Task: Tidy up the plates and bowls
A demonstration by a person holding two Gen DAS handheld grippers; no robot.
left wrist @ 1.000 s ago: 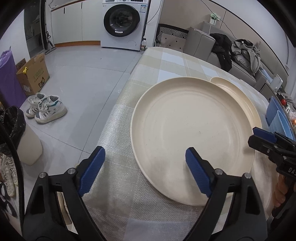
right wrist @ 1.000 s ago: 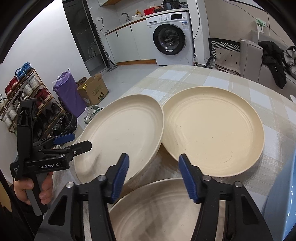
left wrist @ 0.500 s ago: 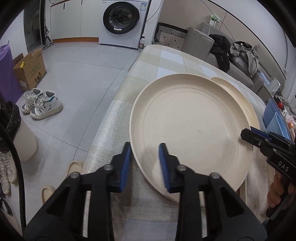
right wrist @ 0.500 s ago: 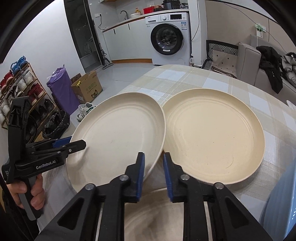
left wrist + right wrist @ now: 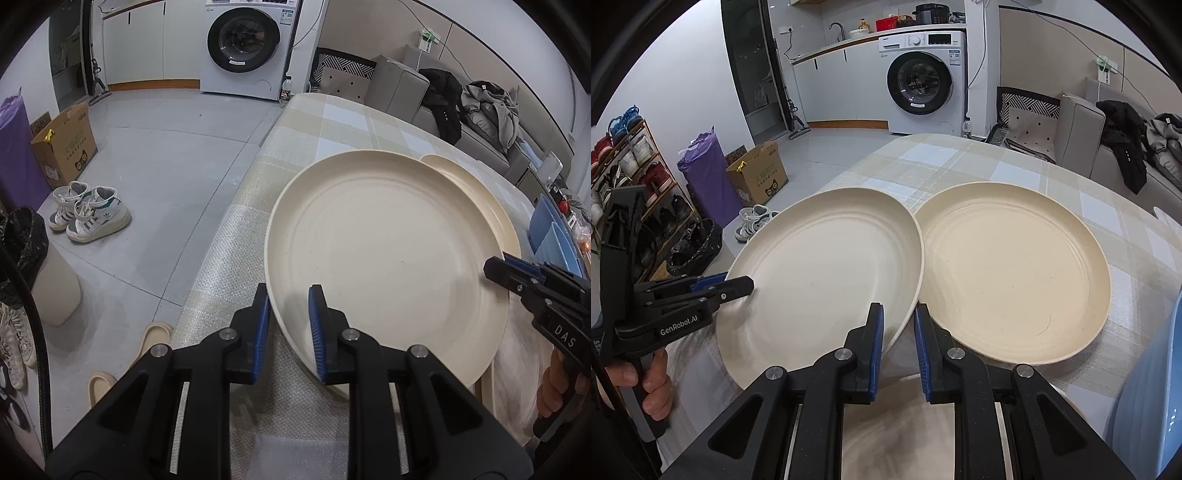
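Left wrist view first: on the far left, shoes and a cardboard box (image 5: 62, 144) sit on the floor. Next comes the table (image 5: 332, 122) with its checked cloth. The left gripper (image 5: 286, 325) is pinched tight on the near-left rim of the pale plate (image 5: 388, 251). That rim looks lifted a little off the cloth, though the bent lens makes this hard to be sure of. Further right, the right gripper (image 5: 496, 267) bites the other side of the same plate.

Right wrist view, going the same way: the left gripper (image 5: 748, 284) grips the plate's left edge, and the right gripper (image 5: 899, 332) is squeezed shut on its right edge. So both tongs hold one plate together. Just to the right, touching rims with it, lies a yellower plate (image 5: 1015, 269), flat on the table. A third plate (image 5: 905, 439) peeks out below, right under the right gripper.

I think the job has only just begun. One plate is grabbed, but nothing is stacked yet. I see no bowls.
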